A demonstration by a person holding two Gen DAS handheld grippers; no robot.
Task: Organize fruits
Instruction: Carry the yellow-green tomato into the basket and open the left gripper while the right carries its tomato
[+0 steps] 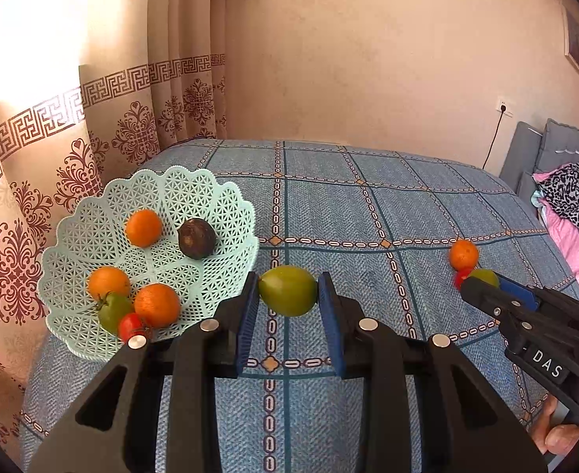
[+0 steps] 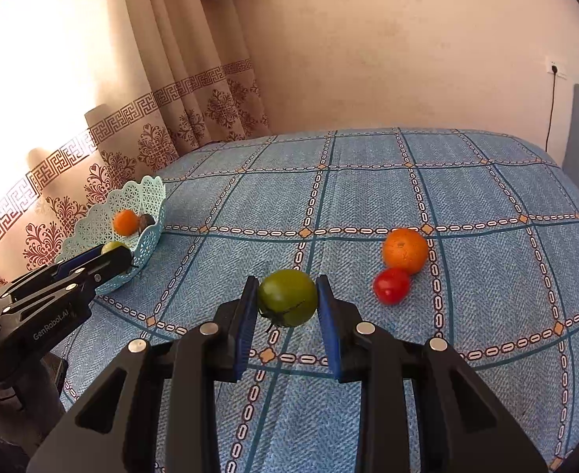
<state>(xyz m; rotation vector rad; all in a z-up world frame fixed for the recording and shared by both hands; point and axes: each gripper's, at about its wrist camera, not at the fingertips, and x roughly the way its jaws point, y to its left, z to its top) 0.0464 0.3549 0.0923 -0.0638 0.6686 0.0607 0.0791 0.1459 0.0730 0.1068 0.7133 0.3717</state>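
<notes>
My left gripper [image 1: 288, 295] is shut on a green lemon-shaped fruit [image 1: 287, 291], held just right of the mint lattice basket [image 1: 195, 185]. In the basket lie three oranges [image 1: 143, 228], a dark brown round fruit [image 1: 197, 238], a green tomato [image 1: 112, 310] and a red tomato [image 1: 131, 325]. My right gripper [image 2: 288, 299] is shut on a green tomato [image 2: 287, 297] with a stem, just above the bedspread. Right of it on the bed rest an orange [image 2: 404, 251] and a red tomato [image 2: 391, 285], touching. The left gripper [image 2: 110, 256] shows beside the basket [image 2: 92, 216] in the right wrist view.
The blue checked bedspread [image 1: 368, 205] covers the bed. A patterned curtain [image 1: 33, 149] hangs close behind the basket on the left. A grey headboard and piled clothes [image 1: 569, 197] sit at the right edge. A hand [image 1: 557, 429] holds the right gripper's handle.
</notes>
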